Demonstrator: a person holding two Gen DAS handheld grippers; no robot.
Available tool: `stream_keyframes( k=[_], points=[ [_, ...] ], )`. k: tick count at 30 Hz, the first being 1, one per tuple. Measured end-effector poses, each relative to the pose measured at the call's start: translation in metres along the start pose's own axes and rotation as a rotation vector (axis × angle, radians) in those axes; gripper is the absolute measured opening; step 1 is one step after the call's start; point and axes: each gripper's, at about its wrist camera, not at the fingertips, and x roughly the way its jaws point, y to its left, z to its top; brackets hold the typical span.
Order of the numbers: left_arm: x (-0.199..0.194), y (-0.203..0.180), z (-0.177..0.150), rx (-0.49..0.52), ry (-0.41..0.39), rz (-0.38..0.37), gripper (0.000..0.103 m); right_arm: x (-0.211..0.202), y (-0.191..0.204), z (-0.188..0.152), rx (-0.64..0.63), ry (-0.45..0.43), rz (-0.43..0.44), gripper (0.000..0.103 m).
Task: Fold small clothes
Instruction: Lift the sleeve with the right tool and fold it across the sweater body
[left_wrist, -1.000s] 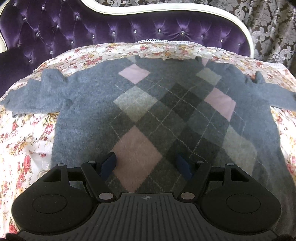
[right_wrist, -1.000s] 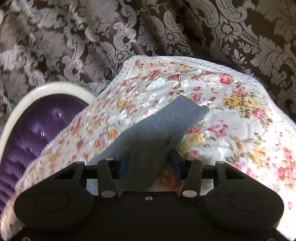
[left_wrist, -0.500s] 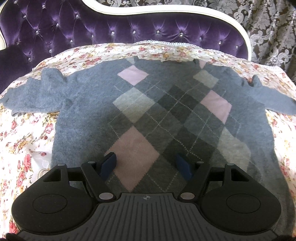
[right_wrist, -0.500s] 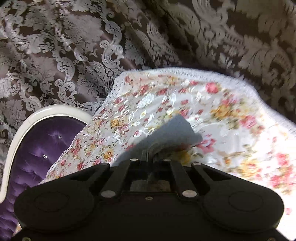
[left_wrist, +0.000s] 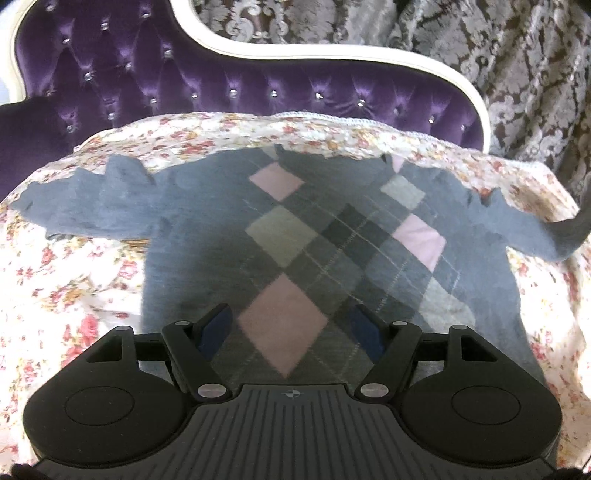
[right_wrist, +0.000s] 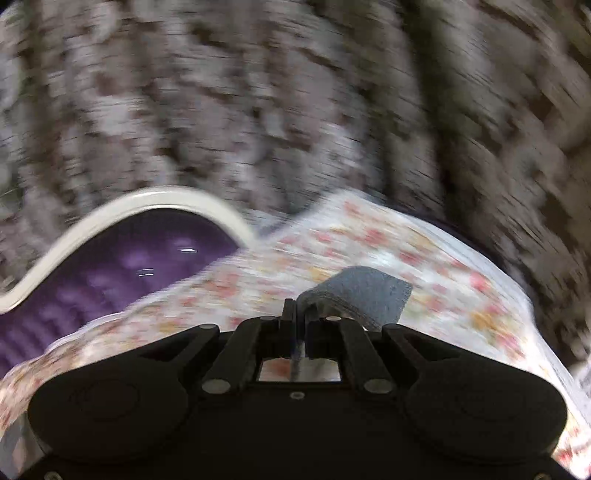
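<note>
A small grey sweater (left_wrist: 207, 258) with pink and grey argyle diamonds lies flat on the floral bedsheet (left_wrist: 55, 288), neck toward the headboard. My left gripper (left_wrist: 290, 328) is open above the sweater's lower hem, fingers apart and empty. My right gripper (right_wrist: 301, 314) is shut on the end of the right sleeve (right_wrist: 365, 291), lifted off the sheet. In the left wrist view that sleeve (left_wrist: 569, 232) rises at the far right edge. The left sleeve (left_wrist: 85, 206) lies spread out flat.
A purple tufted headboard (left_wrist: 221, 81) with a white frame stands behind the bed. A brown damask curtain (left_wrist: 517, 66) hangs behind and to the right. The floral sheet's edge (right_wrist: 498, 280) falls off at the right. The right wrist view is motion-blurred.
My right gripper closed on the sleeve end and has lifted it, swinging quickly. The left gripper has pulled back slightly, staying open over the hem.
</note>
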Motion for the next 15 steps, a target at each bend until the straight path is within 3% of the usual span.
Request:
stream_keyframes(
  k=[7, 15],
  points=[
    [-0.009, 0.034, 0.001, -0.053, -0.015, 0.023, 0.070, -0.038, 0.161, -0.009, -0.217, 0.012, 0.301, 0.011],
    [-0.014, 0.076, -0.003, -0.125, -0.012, 0.057, 0.070, -0.031, 0.325, -0.104, -0.383, 0.172, 0.577, 0.011]
  ],
)
